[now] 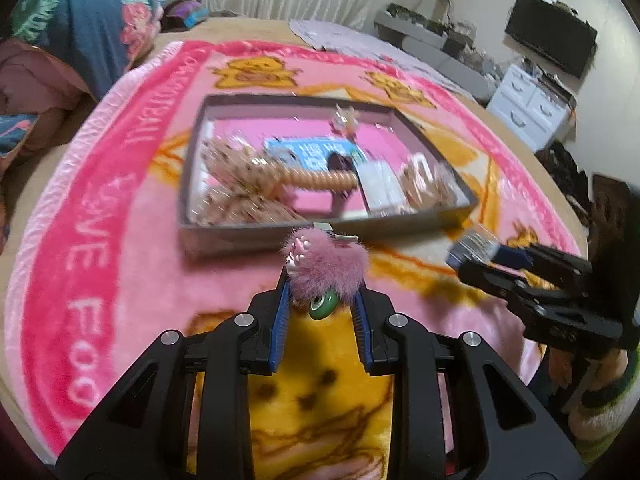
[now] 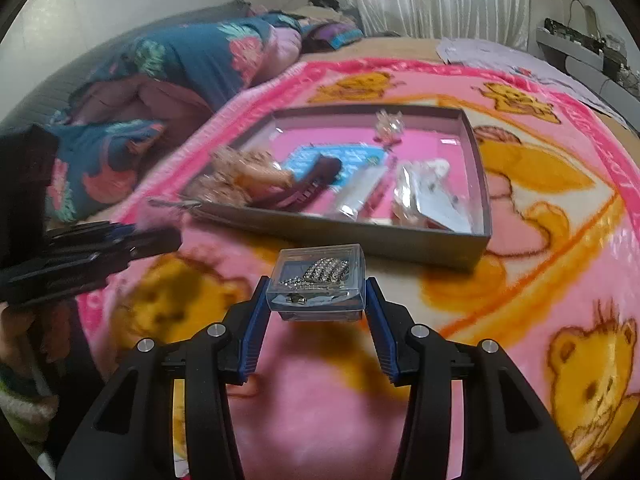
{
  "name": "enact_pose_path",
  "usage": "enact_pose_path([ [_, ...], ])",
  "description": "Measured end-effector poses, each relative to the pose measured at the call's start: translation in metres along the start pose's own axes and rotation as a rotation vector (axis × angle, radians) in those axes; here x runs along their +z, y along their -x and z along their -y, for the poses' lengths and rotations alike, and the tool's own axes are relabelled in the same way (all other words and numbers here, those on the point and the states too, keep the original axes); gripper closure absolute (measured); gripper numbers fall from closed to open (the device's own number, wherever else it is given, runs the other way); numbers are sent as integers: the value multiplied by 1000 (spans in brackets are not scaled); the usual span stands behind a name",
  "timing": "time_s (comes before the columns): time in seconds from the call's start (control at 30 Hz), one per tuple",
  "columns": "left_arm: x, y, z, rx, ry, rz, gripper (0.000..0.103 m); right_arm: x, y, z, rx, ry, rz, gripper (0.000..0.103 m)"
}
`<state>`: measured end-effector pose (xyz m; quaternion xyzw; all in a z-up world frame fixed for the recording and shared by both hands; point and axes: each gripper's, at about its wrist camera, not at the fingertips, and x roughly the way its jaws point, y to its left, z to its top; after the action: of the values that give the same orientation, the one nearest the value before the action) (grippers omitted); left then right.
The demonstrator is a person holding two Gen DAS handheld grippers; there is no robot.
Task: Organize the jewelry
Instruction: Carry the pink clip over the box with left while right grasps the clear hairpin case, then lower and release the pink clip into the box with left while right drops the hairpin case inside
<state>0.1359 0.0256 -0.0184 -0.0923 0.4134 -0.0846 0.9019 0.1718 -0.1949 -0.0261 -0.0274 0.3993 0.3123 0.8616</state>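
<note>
Holding two things at once, I have both grippers up over the fuzzy pink blanket with yellow bears (image 2: 328, 408). My left gripper (image 1: 320, 292) has its blue fingers (image 1: 282, 316) squeezed onto a fluffy pink hair clip with a green bead (image 1: 326, 264), which sits right at the fingertips with its metal clip part poking out on top. My right gripper (image 2: 318, 300) pinches a small clear plastic box with sparkly silver jewelry inside (image 2: 318, 280), one blue finger on each side of it. From the left camera I can see that gripper (image 1: 480, 256) off to the right with the little box (image 1: 472, 246) at its tip (it looks blurry there). Just past both grippers lies a flat grey cardboard tray with a pink bottom (image 1: 240, 228). Inside it are a curly peach hair tie (image 1: 316, 184), a dark brown hair claw (image 2: 312, 184), a blue card (image 1: 308, 152), some clear packets (image 2: 428, 196) and a small pink sparkly charm (image 2: 386, 128). A blue flowery quilt (image 2: 188, 56) is bunched up far away on the left
</note>
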Motion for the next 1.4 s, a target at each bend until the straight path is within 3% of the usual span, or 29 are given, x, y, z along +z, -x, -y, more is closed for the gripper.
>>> enact_pose_path([
  [0.67,34,10,-21,36,37,56,83,48,36,-1,-25,-3,179,58],
  [1.4,82,-35,9,1,-47,36,83,54,36,39,-112,-77,216,58],
])
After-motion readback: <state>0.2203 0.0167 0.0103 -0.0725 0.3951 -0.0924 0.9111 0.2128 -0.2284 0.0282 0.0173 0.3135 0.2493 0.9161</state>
